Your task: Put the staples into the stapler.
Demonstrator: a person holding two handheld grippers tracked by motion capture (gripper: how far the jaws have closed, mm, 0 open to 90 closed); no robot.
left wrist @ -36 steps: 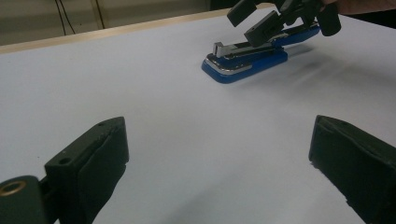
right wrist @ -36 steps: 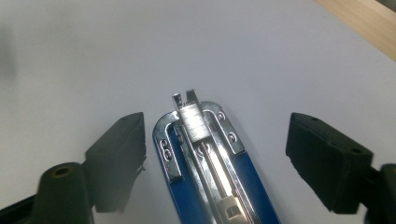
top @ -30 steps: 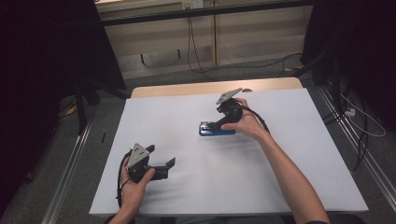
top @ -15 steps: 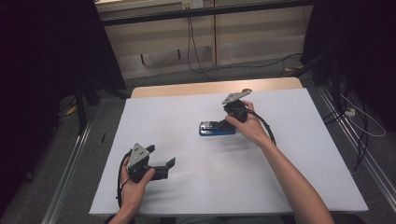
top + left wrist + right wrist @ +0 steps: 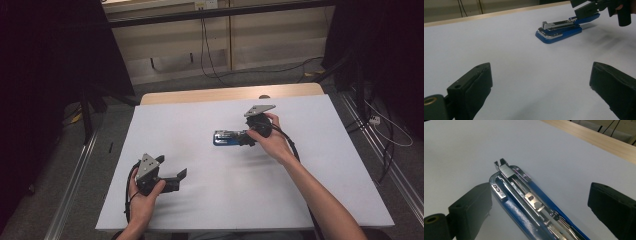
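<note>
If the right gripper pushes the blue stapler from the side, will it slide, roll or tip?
The stapler would probably slide, not roll: its long base lies flat on the white table. It looks stiff and rather heavy for its size, judging by its chrome metal parts. Its glossy surfaces may slip between the pads of the open right gripper.

High view looks down from the near side over the whole worktop point(image 5: 300, 200); both claw views sit low, sharing the blue stapler point(image 5: 559, 30).
</note>
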